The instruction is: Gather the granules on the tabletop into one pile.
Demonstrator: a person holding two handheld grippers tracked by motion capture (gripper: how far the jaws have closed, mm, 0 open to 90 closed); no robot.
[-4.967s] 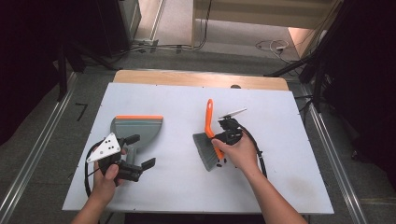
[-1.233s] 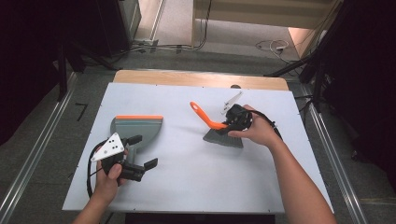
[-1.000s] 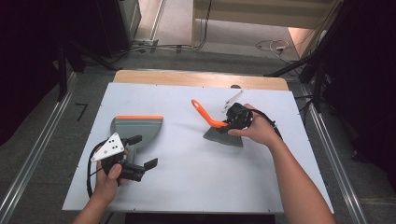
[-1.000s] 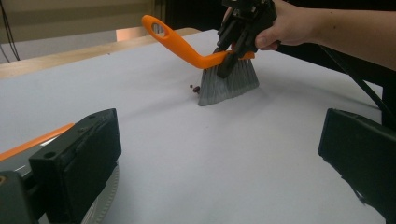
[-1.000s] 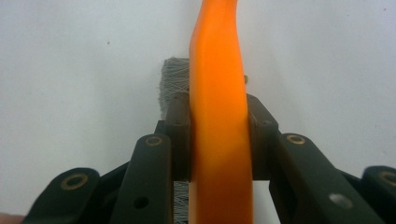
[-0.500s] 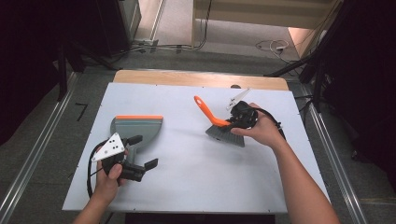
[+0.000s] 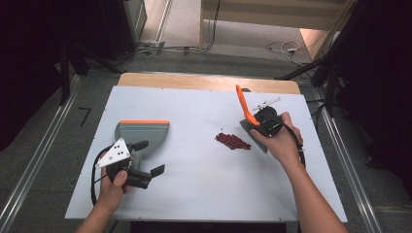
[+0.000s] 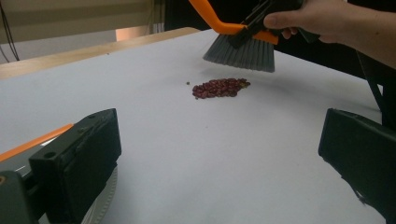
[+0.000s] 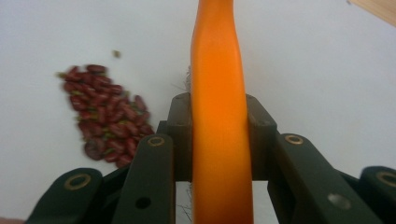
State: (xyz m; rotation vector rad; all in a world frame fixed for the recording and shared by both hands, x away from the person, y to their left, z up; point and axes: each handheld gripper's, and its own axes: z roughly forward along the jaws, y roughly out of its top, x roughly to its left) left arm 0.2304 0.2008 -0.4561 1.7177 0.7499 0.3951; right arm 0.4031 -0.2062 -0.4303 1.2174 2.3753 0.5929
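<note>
Here the right tool (image 7: pixel 262 124) pinches the orange brush (image 9: pixel 218 116) handle, while the left tool (image 7: pixel 138 162) stands spread, empty.

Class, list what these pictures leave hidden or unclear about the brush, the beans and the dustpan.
- Brush bristles: right gripper view, hidden behind handle and right claw.
- Beans: high view, too small to count.
- Dustpan: left gripper view, mostly hidden by the left claw, cut off by the edge.

Orange brush (image 7: pixel 245 110) raised beside beans (image 7: pixel 233 141)
</note>
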